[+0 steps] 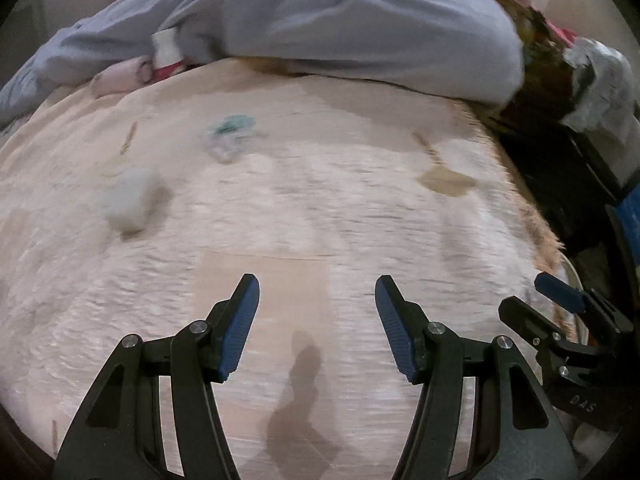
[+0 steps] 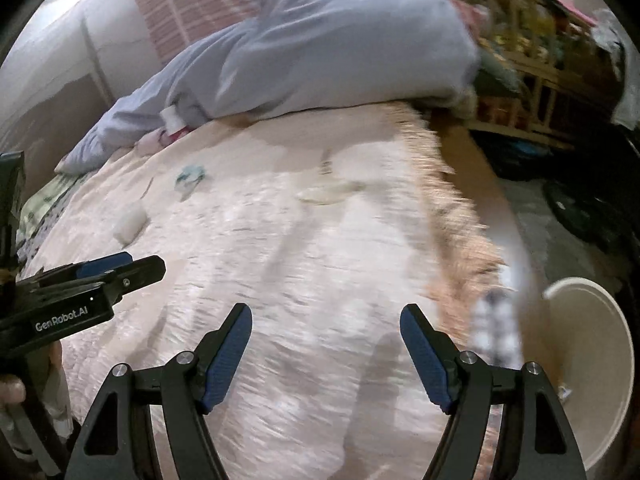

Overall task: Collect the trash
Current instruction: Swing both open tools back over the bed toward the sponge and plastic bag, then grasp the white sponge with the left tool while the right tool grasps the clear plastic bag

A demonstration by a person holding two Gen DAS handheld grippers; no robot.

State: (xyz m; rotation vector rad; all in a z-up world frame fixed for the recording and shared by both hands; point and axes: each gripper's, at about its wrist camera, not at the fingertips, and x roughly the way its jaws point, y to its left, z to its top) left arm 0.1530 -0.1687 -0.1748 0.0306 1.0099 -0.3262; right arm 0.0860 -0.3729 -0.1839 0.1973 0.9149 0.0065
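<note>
Your left gripper (image 1: pixel 317 322) is spread wide with nothing between its blue pads (image 1: pixel 240 328), pointing down at the pink bedspread (image 1: pixel 320 208). Your right gripper (image 2: pixel 326 354) is likewise released and empty, jaws apart over the same bedspread, near its fringed edge (image 2: pixel 452 208). Each gripper shows in the other's view: the right one at the lower right edge of the left wrist view, the left one at the left edge of the right wrist view.

The trash lies further up the bed, well apart from both grippers: a white crumpled wad (image 1: pixel 130 200), a teal-and-clear wrapper scrap (image 1: pixel 230 136) beyond it, and a flat tan piece (image 1: pixel 444 178) off to the right. The frames are blurred, so the details are unclear.

Container: a cream round bin (image 2: pixel 592 368) sits off the bed beside the fringe, at the right gripper's right side. Only a small pale scrap shows against its inner wall, and you can't tell the rest of its contents.

A rumpled grey-lilac blanket (image 1: pixel 340 32) is heaped at the far end of the bed.
</note>
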